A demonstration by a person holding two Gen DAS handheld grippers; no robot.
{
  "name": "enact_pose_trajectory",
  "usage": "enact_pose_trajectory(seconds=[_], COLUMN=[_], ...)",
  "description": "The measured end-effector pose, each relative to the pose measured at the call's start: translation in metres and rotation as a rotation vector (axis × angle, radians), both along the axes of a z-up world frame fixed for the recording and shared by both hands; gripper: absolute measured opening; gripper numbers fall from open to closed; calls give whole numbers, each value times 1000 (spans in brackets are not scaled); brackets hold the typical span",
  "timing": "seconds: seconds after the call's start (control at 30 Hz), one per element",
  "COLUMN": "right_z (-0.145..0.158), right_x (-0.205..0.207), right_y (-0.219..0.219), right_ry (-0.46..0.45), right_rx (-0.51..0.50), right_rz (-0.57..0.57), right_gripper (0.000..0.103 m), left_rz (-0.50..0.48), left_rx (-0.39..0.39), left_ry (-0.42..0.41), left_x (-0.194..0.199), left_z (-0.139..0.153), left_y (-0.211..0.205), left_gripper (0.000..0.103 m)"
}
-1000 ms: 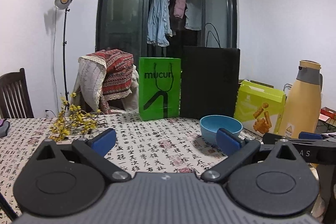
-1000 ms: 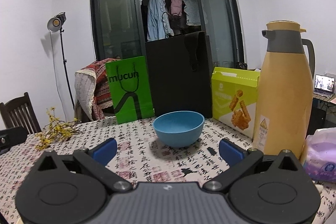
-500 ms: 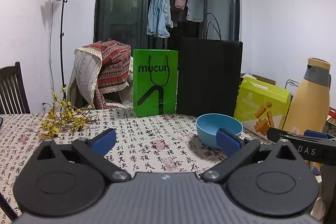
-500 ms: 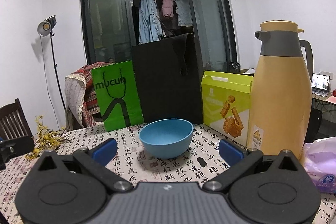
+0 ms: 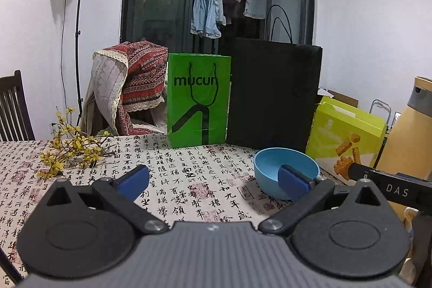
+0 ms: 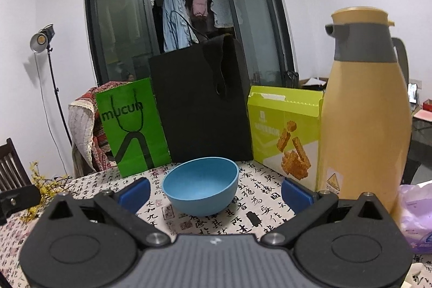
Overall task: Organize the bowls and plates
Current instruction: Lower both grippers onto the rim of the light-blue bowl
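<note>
Right claw (image 6: 214, 190) agape w/ blue bowl (image 6: 201, 185) between, base hidden.

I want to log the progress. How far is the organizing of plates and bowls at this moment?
Nothing looks done yet. The blue bowl sits alone on the tablecloth; no plates or other bowls are in view. In hand: the right gripper is open and lined up in front of the bowl, not touching it. The left gripper is open and holds nothing. Left: grasp the bowl and place it.

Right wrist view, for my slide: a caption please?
Open right claw faces a blue bowl on the calligraphy-print tablecloth.
</note>
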State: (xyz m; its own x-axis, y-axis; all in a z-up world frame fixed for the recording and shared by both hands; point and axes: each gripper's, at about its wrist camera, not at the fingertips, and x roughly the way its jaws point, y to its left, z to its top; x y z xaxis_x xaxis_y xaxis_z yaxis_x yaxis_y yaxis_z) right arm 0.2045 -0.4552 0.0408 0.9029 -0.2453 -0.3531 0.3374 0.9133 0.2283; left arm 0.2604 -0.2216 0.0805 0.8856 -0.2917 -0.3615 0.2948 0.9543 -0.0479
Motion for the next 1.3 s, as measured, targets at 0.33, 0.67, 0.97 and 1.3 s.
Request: enact_pose_trajectory(seconds=[0.33,0.67,0.97,1.3], right_z=[-1,-2,-6,-22], right_x=[37,69,97,128], right_y=[-12,-28,-47,-68], right_ry=[20,38,51,58], right_rx=[31,36,94,152], right_rz=[-15,-46,-71,-114], right_gripper=[103,103,103,103], left_rz=[36,72,109,158], left_rx=[-1,10,20,45], left_ry=[32,62,72,83], left_x=[35,66,92,122], left_z=[2,1,-5,-11], left_y=[-16,-36,-53,-68], left_gripper=[103,103,103,103])
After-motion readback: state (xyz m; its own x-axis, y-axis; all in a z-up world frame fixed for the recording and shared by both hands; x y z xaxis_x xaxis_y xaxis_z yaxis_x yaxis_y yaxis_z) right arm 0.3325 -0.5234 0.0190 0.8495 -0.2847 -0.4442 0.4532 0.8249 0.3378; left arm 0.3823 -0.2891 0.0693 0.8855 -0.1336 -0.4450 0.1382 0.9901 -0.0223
